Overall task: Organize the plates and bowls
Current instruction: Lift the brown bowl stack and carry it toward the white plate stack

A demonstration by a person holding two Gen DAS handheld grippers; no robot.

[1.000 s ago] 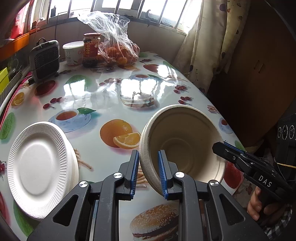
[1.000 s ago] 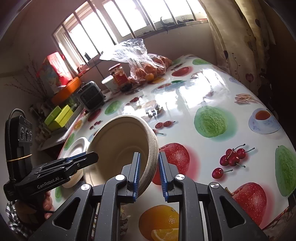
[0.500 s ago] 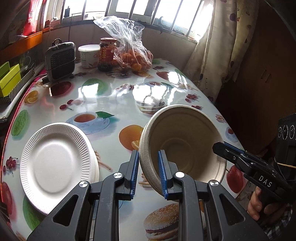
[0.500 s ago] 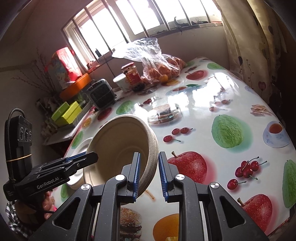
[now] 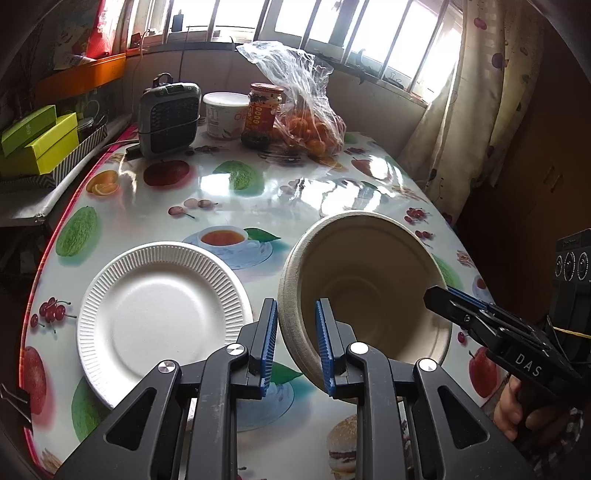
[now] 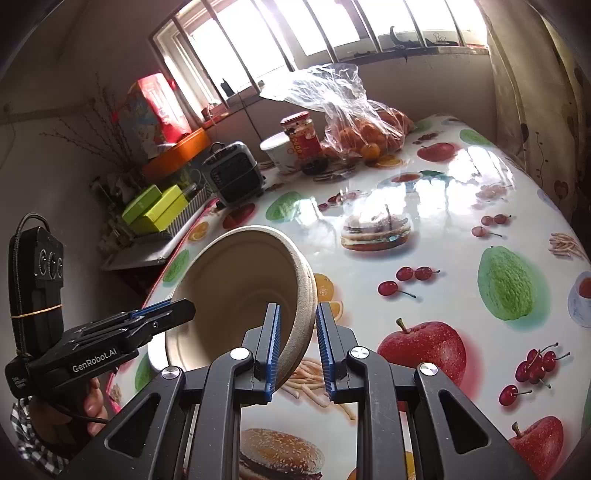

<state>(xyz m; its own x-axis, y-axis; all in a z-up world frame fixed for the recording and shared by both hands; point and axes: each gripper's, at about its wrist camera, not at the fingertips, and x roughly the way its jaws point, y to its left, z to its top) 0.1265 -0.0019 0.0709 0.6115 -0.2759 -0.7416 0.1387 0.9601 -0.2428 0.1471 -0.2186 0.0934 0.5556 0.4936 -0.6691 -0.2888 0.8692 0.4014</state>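
While each claw pinches an opposite rim of the beige bowl [image 5: 365, 291], left claw [image 5: 295, 345] and right claw [image 6: 297, 349] hold it tilted above the desk [image 5: 258, 192] beside the white plate [image 5: 159, 314]; uneven pulling could probably crumple its thin wall.

bright barred window [image 5: 332, 22], patterned curtain [image 5: 469, 110]
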